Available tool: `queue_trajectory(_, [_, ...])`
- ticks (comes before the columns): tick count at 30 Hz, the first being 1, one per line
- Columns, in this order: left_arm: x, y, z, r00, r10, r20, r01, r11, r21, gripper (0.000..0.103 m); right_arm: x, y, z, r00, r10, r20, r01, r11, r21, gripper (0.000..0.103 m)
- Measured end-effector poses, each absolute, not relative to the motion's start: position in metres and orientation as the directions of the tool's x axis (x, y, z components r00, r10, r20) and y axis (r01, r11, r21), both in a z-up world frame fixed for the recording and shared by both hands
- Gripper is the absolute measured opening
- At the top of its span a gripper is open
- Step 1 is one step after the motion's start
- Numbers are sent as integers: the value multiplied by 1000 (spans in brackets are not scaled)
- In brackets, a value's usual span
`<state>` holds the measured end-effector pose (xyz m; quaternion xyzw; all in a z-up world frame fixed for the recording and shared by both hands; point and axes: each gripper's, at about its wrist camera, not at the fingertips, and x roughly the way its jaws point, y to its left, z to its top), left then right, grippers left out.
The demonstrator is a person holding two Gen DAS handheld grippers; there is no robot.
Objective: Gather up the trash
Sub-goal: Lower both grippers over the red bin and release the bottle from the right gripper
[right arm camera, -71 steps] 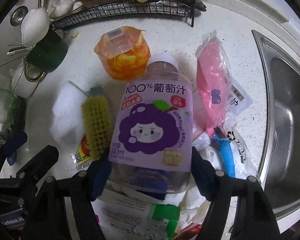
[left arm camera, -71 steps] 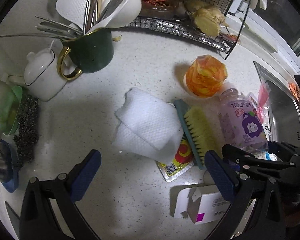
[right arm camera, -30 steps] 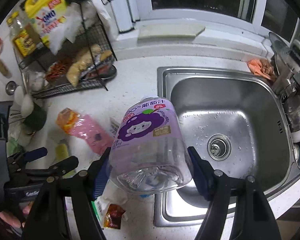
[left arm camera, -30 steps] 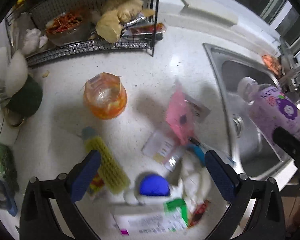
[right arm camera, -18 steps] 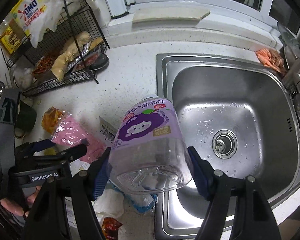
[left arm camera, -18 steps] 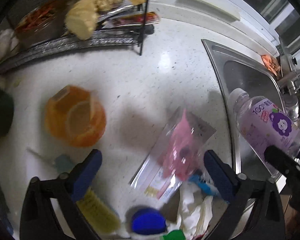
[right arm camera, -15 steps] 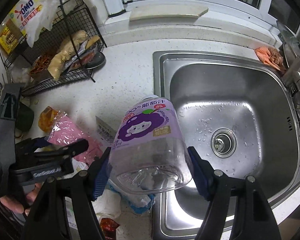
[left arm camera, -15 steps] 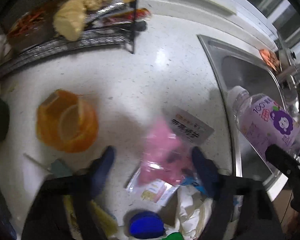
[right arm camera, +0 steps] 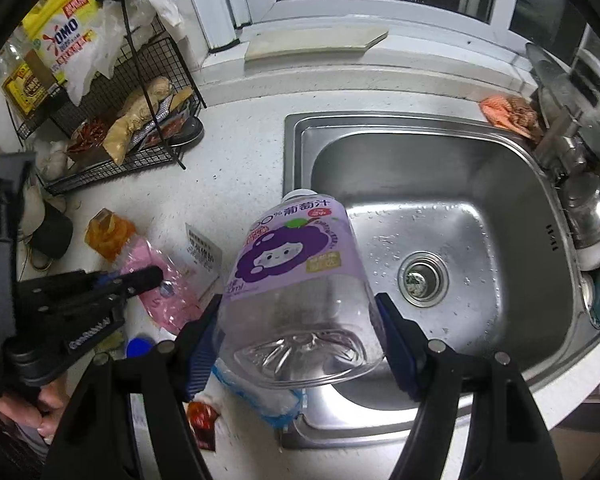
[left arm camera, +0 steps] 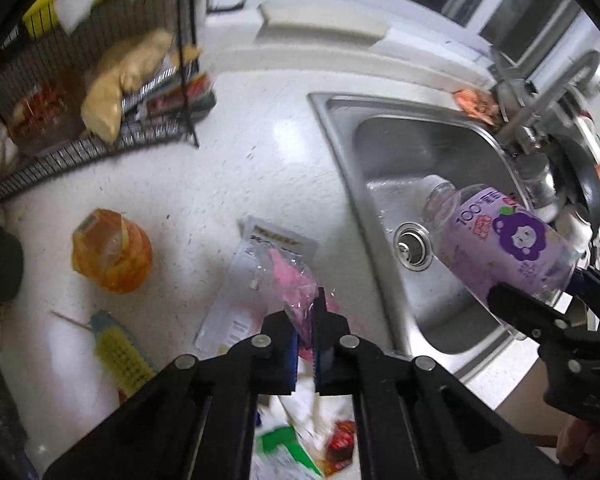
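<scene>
Since half a second ago your left hand-held gripper [left arm camera: 306,334] has just closed on the pink packet [left arm camera: 290,280] above the surface [left arm camera: 228,184] | right hand-held gripper [right arm camera: 300,344] clamps the grape juice bottle [right arm camera: 296,280] by the sink [right arm camera: 512,216] | risk: thin film could slip out as you lift.

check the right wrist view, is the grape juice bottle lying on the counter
No, the grape juice bottle is clamped in the right hand-held gripper, held up in the air at the edge of the sink.

bottle [right arm camera: 296,280]: purple label | bag [left arm camera: 296,284]: pink | counter [left arm camera: 240,184]: white speckled
</scene>
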<state>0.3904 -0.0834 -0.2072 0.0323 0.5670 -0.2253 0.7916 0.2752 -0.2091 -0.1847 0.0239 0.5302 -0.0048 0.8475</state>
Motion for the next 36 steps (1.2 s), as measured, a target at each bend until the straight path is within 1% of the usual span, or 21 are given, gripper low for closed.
queue_trajectory(11, [317, -103, -148, 355, -315, -880, 440, 887, -140, 4, 199, -237, -141, 519, 19, -855, 28, 999, 39, 70])
queue_trajectory(19, [248, -137, -118, 412, -302, -860, 455, 885, -93, 4, 128, -273, -128, 548, 19, -837, 41, 998, 49, 70])
queue_trajectory(25, [180, -169, -115, 435, -280, -855, 470, 881, -49, 4, 64, -309, -127, 558, 9, -830, 66, 996, 55, 70])
queue_trajectory(30, [132, -190, -118, 435, -272, -858, 476, 879, -37, 4, 14, -334, -130, 557, 4, -830, 84, 995, 61, 70])
queue_trajectory(33, [109, -203, -126, 435, -254, -864, 474, 880, -20, 4, -8, -345, -137, 545, 4, -838, 96, 993, 67, 70])
queue_trajectory(36, [89, -212, -136, 409, -256, -876, 483, 875, -30, 4, -25, -357, -145, 522, 3, -853, 114, 991, 73, 70])
